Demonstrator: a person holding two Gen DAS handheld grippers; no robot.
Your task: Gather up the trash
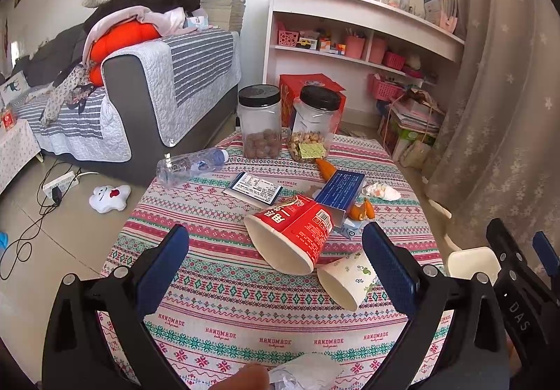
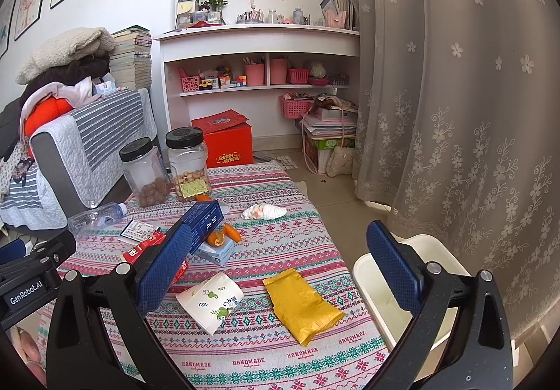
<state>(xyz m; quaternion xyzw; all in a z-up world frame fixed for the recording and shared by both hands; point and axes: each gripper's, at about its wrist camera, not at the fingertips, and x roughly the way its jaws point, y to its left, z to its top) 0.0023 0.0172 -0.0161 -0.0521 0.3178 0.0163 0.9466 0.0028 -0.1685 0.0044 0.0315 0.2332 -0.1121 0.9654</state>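
Trash lies all over the counter [image 1: 224, 330] in the left wrist view, so by my reading the collecting has hardly begun: a red noodle cup [image 1: 290, 234] on its side at the middle, a small paper cup [image 1: 346, 279] tipped over just right of it, a blue box [image 1: 338, 194] with orange peel [image 1: 360, 210] beside it, a crumpled tissue [image 1: 381, 191] farther back, a plastic bottle [image 1: 190, 162] lying at the left edge and a printed card [image 1: 252, 187] flat on the cloth. The left tongs [image 1: 276, 271] stand wide open and hold nothing; the noodle cup sits ahead between the two blue fingers, the paper cup close inside the right one. Two lidded snack jars [image 1: 260, 122] at the far edge look like keepers, not trash. In the right wrist view the right tongs [image 2: 278, 265] are likewise spread wide and empty. The paper cup [image 2: 210, 297] lies just beside the left finger, a gold wrapper [image 2: 302, 307] rests between the fingers slightly nearer the camera side, and the tissue [image 2: 264, 212] is well beyond. A white bin [image 2: 364, 271] stands off the counter's right edge, partly behind the right finger; what shows of its inside looks bare, which suggests nothing has gone in, though much of it is hidden.
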